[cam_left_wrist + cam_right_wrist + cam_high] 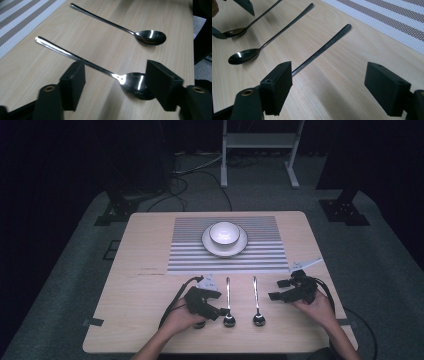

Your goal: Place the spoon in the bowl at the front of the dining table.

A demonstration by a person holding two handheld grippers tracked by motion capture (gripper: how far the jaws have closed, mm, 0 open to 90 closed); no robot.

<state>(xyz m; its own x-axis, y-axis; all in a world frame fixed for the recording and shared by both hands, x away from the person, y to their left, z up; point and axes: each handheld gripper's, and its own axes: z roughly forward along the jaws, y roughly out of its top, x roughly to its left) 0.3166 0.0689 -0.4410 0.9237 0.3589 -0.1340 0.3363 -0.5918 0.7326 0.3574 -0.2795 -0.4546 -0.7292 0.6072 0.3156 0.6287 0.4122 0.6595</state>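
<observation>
Two shiny spoons lie side by side on the wooden table, the left spoon [228, 302] and the right spoon [256, 300], bowls toward me. My left gripper [221, 311] sits low over the left spoon [132, 83]. Its jaws stand apart on either side of the spoon's neck and bowl, and the pads do not press on it. The other spoon [150, 37] lies beyond. My right gripper [278, 289] is open just right of the spoons. In the right gripper view [328, 85] a dark slim handle [324, 47] runs behind one jaw, its lower end hidden.
A white bowl [224, 232] stands on a white plate [241, 248] on a striped placemat [185, 250] at the table's far middle. Bare wood [135, 285] stretches left of my left hand. A metal stand [260, 142] and cables are on the floor beyond the table.
</observation>
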